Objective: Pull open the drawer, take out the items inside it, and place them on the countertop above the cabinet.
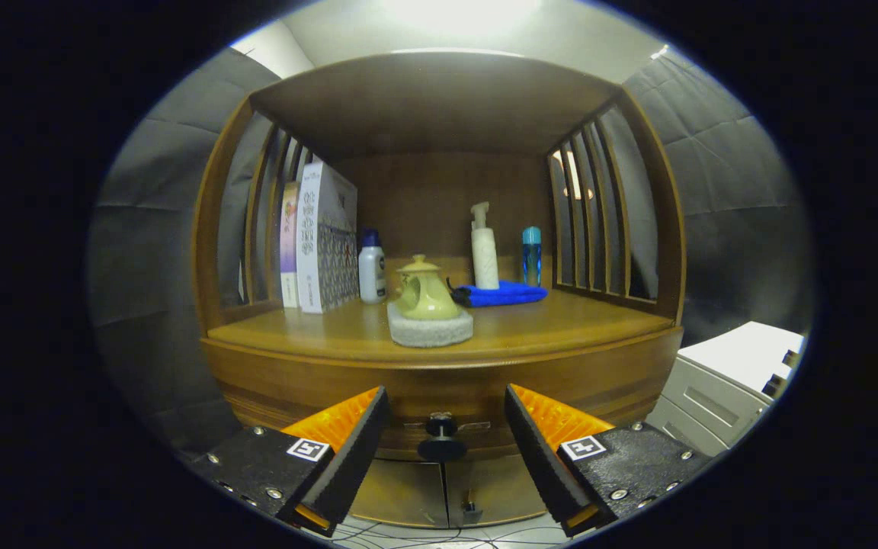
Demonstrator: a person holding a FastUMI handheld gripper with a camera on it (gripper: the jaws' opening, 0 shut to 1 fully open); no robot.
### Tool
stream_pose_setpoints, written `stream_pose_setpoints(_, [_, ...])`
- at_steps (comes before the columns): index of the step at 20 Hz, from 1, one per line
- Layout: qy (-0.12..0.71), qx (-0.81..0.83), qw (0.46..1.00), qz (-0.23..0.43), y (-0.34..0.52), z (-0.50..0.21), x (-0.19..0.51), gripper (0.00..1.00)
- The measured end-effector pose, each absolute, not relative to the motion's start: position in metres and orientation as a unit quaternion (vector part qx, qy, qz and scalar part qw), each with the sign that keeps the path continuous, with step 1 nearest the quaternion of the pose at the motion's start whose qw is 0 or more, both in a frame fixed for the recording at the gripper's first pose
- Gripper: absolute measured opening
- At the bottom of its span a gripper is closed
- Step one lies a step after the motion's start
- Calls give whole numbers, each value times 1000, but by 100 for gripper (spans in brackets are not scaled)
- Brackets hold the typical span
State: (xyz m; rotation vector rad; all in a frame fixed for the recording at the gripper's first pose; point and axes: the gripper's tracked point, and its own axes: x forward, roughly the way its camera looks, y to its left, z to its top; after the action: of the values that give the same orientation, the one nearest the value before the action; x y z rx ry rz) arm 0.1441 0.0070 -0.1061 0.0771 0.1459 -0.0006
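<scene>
A brown wooden cabinet (pixel 439 381) stands against grey padded booth walls (pixel 157 229), lit from a bright ceiling above. Its upper part is an open alcove with slatted wooden sides and a flat roof, and the floor of that alcove is the smooth wooden counter (pixel 561 324). To the right of the cabinet sits a pale grey-white appliance or unit (pixel 728 381), and thin cables trail over the floor below.

On the counter, at the left, a tall white patterned box (pixel 325 236) stands upright beside a slimmer purple-and-white box (pixel 289 244). Just next to them is a small white bottle with a blue cap (pixel 371 267). Near the front, in the middle, a yellow-green ceramic teapot (pixel 424 290) rests on a round grey pad (pixel 431 329). Behind it a folded blue cloth (pixel 504 294) lies flat, with a white pump bottle (pixel 484 248) and a slim blue bottle (pixel 532 255) standing at the back.

Below the counter's edge runs the closed wooden drawer front (pixel 454 400) with its round black knob (pixel 441 436); what is inside is hidden. The claw (pixel 447 415) is spread wide and holds nothing, its fingers to either side of the knob, which sits in the gap between them, untouched. Beneath the drawer are two cupboard doors (pixel 439 492).
</scene>
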Motion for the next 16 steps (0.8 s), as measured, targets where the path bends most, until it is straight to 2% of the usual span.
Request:
stream_pose_setpoints(8, [20,43,999,1,13,-23,79,94])
stream_pose_setpoints(16, [3,26,1000,8,17,11,11,94])
